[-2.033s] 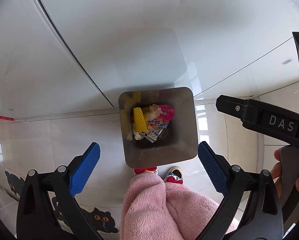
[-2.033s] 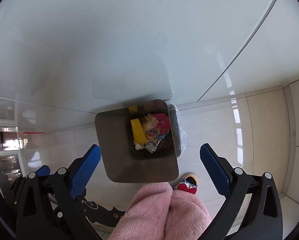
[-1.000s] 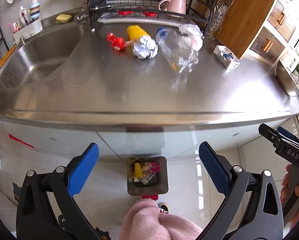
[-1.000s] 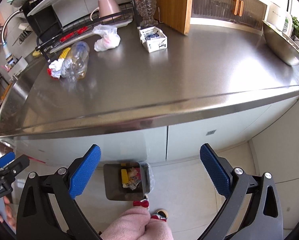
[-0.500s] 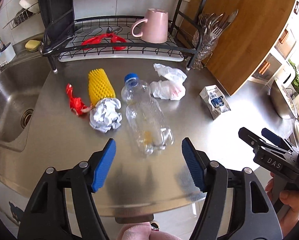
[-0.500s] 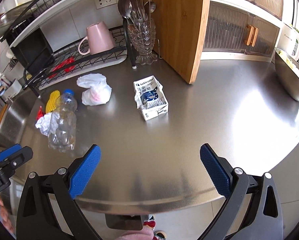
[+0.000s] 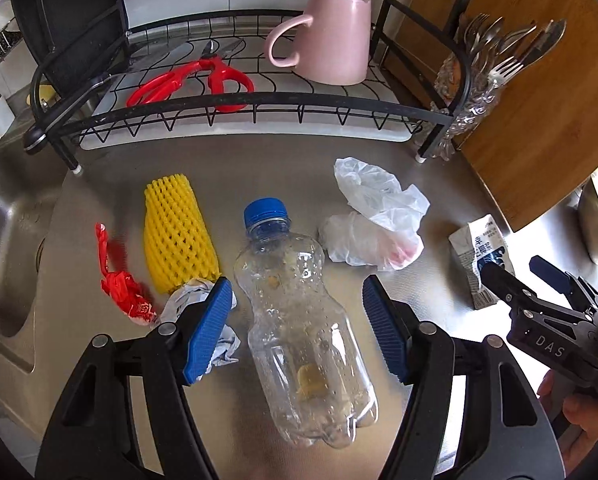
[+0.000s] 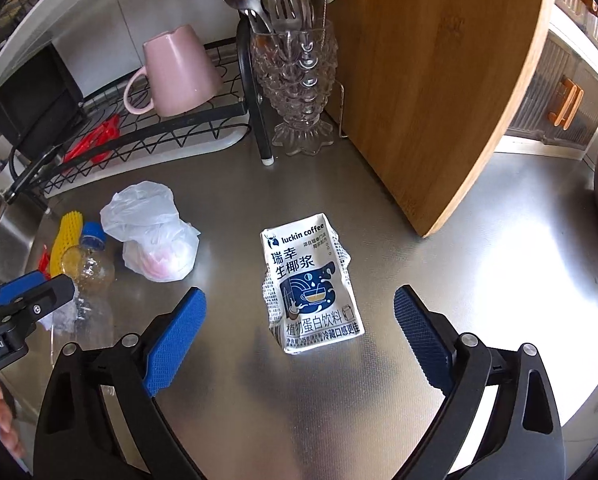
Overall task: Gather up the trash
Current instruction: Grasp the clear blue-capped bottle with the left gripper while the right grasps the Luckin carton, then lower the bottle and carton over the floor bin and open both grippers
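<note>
Your left gripper (image 7: pixel 299 328) straddles the clear bottle (image 7: pixel 299 320), pads open and untouching, crumpled paper (image 7: pixel 203 320) crowding its left pad. Your right gripper (image 8: pixel 299 336), jaws closing, frames the flattened carton (image 8: pixel 311 288), bare steel counter (image 8: pixel 479 240) on its right. 1 second ago both overlooked the floor bin.

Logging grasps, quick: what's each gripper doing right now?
Left gripper: open, straddling the plastic bottle, not gripping.
Right gripper: open, closing around the coconut milk carton.
</note>
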A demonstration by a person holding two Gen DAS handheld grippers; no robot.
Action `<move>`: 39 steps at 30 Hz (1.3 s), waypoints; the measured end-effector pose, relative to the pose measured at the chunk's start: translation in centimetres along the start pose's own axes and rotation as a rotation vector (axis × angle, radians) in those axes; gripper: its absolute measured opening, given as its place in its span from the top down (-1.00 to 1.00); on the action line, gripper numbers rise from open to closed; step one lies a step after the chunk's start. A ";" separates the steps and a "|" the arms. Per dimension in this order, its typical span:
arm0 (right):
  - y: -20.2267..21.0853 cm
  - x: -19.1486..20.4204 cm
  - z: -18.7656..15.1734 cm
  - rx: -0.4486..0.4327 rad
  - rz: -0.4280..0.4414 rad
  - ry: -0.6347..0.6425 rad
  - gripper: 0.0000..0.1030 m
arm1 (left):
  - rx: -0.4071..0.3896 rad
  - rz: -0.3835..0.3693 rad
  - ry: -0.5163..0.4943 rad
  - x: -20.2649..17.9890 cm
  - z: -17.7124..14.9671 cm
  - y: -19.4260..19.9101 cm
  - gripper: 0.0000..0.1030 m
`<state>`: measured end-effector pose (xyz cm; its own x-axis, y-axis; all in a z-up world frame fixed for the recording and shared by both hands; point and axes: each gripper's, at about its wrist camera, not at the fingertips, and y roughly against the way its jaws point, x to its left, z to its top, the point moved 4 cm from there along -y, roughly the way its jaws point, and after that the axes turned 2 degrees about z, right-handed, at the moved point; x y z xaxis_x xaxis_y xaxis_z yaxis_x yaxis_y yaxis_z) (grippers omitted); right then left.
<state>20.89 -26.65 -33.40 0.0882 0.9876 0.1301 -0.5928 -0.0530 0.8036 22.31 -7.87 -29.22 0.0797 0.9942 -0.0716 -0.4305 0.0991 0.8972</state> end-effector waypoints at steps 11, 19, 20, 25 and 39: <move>-3.0 -0.4 -0.1 0.071 0.026 -0.004 -0.70 | 0.102 -0.002 -0.006 -0.1 -0.7 -3.9 -0.12; -3.6 0.1 -1.0 0.066 0.000 0.049 -0.25 | 0.081 0.000 -0.050 -0.8 -1.0 -4.1 -0.11; -3.5 0.2 -1.1 0.062 0.001 0.061 -0.08 | 0.080 -0.003 -0.056 -1.0 -1.1 -4.0 -0.11; -2.7 0.2 -1.7 0.044 0.021 0.059 -0.08 | 0.040 -0.014 -0.087 -1.9 -1.3 -2.9 -0.10; 4.3 0.3 -6.0 -0.024 0.052 0.042 -0.08 | -0.024 -0.031 -0.116 -2.9 -6.8 3.5 -0.09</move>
<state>13.55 -25.68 -33.44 0.0234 0.9889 0.1466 -0.6145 -0.1014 0.7824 14.44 -10.11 -28.87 0.1962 0.9795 -0.0465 -0.4476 0.1316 0.8845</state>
